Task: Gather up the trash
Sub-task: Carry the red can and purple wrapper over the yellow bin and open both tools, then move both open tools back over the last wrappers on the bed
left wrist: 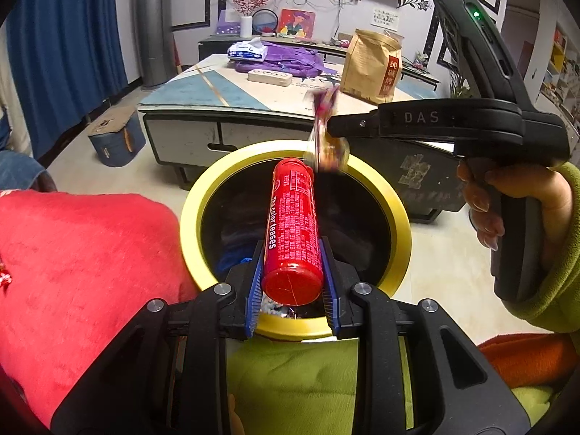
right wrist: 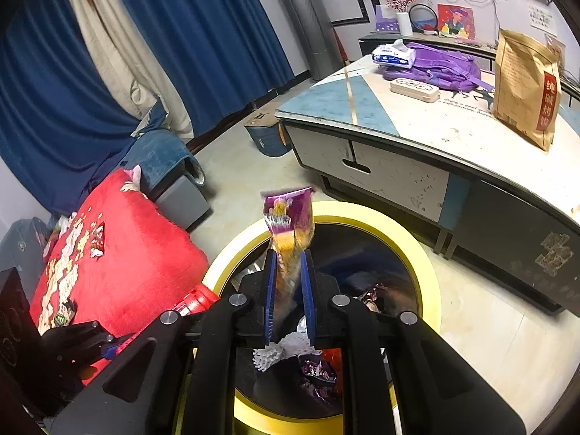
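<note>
My left gripper [left wrist: 291, 250] is shut on a red cylindrical can [left wrist: 293, 214] with white print. It holds the can lengthwise over the mouth of a yellow-rimmed black trash bin [left wrist: 203, 195]. My right gripper [right wrist: 289, 257] is shut on a purple and yellow snack wrapper [right wrist: 290, 217], which sticks up past its blue pads above the same bin [right wrist: 417, 253]. Wrappers and white paper lie inside the bin. The left wrist view shows the right gripper [left wrist: 331, 127] coming in from the right, with the wrapper [left wrist: 324, 141] hanging over the bin's far rim.
A red cushion [left wrist: 83, 261] lies left of the bin. Behind the bin stands a low coffee table [right wrist: 398, 123] with a brown paper bag [right wrist: 525, 90], a purple backpack [right wrist: 438, 65] and a tissue pack [right wrist: 393, 54]. A blue box [left wrist: 116, 137] sits on the floor near blue curtains.
</note>
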The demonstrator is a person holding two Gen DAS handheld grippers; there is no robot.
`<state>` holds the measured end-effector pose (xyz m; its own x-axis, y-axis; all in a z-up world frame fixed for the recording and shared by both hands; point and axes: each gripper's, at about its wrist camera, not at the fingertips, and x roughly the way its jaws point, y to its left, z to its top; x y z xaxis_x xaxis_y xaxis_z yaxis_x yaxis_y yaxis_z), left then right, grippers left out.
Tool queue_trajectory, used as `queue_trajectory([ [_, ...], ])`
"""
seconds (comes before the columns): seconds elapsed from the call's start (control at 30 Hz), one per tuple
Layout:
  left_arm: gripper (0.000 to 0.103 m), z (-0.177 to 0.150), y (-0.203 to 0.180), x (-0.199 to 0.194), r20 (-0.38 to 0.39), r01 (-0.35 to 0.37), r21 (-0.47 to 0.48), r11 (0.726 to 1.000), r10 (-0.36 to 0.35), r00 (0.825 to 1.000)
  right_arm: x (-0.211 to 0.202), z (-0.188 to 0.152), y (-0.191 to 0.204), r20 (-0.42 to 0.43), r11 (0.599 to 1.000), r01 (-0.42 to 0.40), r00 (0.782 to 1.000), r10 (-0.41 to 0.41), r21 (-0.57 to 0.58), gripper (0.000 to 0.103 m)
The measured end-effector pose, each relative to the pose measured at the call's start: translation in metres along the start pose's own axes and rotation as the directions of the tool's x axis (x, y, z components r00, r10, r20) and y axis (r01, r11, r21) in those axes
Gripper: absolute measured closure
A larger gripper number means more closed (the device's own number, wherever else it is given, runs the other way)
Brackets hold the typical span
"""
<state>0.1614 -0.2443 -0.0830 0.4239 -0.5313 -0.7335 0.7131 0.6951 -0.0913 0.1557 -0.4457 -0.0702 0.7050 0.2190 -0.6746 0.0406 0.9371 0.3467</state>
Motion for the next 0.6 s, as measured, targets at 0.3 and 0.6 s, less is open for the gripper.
queue_trajectory([
  [0.3,0.047,-0.004,0.010,0.001,-0.001,0.006,-0.069,0.998,-0.006,1.000,-0.005,0.002,-0.005,0.027,0.999,0.009,1.000,-0.010,0.032,0.059],
  [0.6,0.011,-0.012,0.031,-0.030,0.043,-0.054,-0.144,0.988,0.061,0.997,-0.014,0.002,0.016,0.069,0.999,-0.030,0.997,0.032,-0.023,0.046],
])
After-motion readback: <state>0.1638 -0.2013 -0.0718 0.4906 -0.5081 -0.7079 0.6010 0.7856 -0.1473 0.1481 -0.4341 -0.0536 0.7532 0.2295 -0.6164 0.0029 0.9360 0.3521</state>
